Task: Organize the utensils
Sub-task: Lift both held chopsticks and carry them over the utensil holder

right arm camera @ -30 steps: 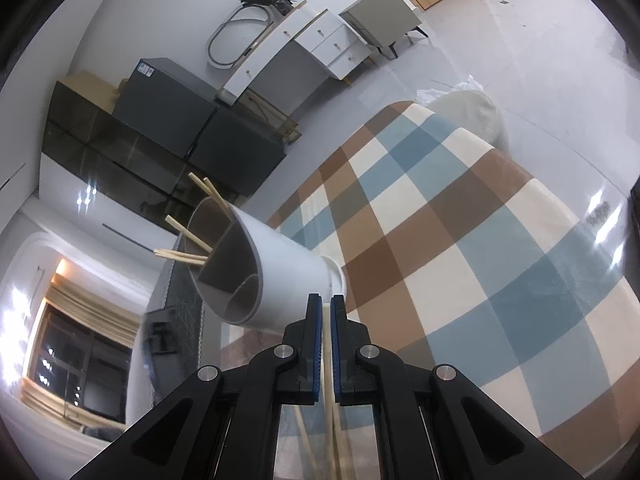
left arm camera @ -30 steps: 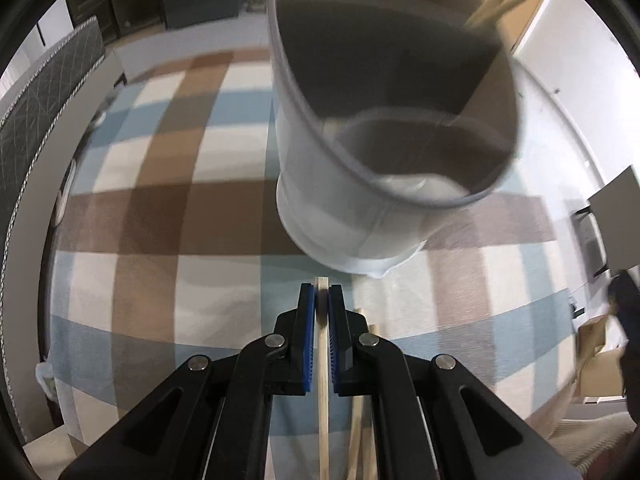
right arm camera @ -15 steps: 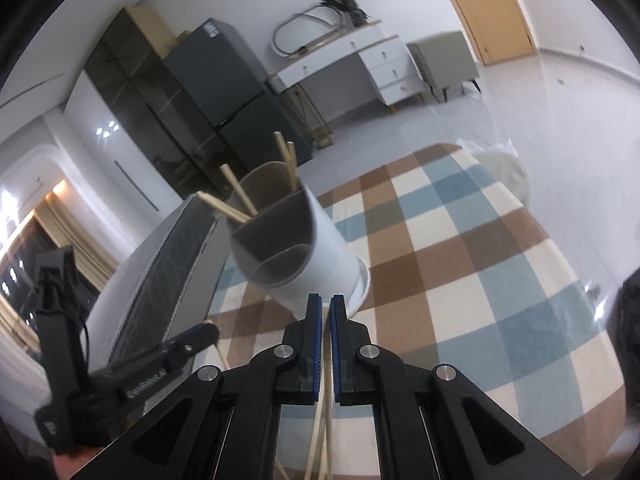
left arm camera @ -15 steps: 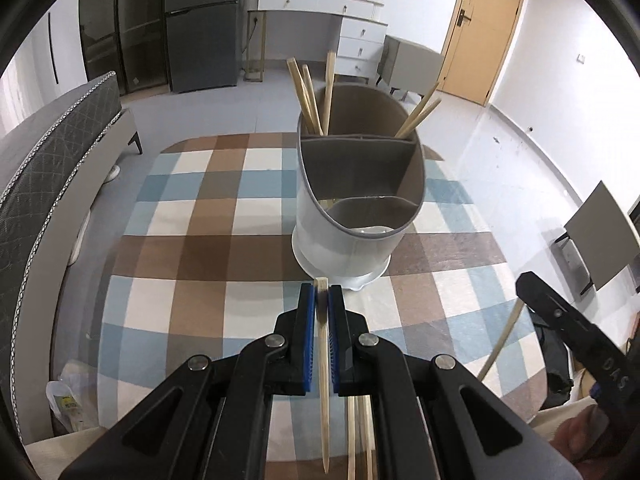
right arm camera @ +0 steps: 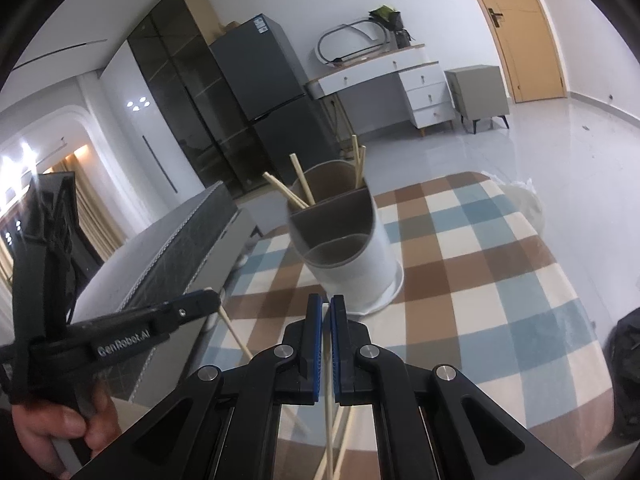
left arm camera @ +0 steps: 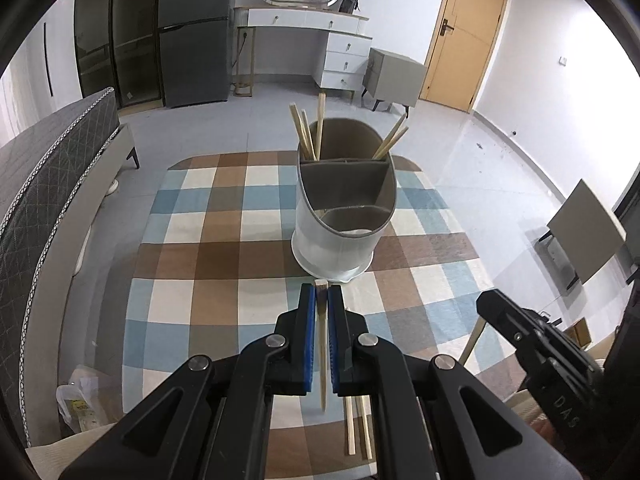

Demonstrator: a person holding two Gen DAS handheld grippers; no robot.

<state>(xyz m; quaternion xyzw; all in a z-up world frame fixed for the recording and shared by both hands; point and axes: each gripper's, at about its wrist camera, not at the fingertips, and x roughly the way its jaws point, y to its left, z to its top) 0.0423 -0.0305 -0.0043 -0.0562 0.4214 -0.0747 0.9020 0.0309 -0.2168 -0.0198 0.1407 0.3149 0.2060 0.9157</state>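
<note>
Nearest, a thin pale wooden chopstick [left arm camera: 322,354] is pinched near its top end in the closed blue-padded left gripper [left arm camera: 321,300], and another chopstick [right arm camera: 328,412] is clamped likewise in the shut right gripper [right arm camera: 326,312], both just short of the grey oval three-compartment utensil holder [left arm camera: 344,216]. They're probably light, stiff and a bit slick, so an end pinch may let them swivel. In the holder, the near compartments look empty, while five chopsticks [left arm camera: 306,134] are leaned in the far one.
</note>
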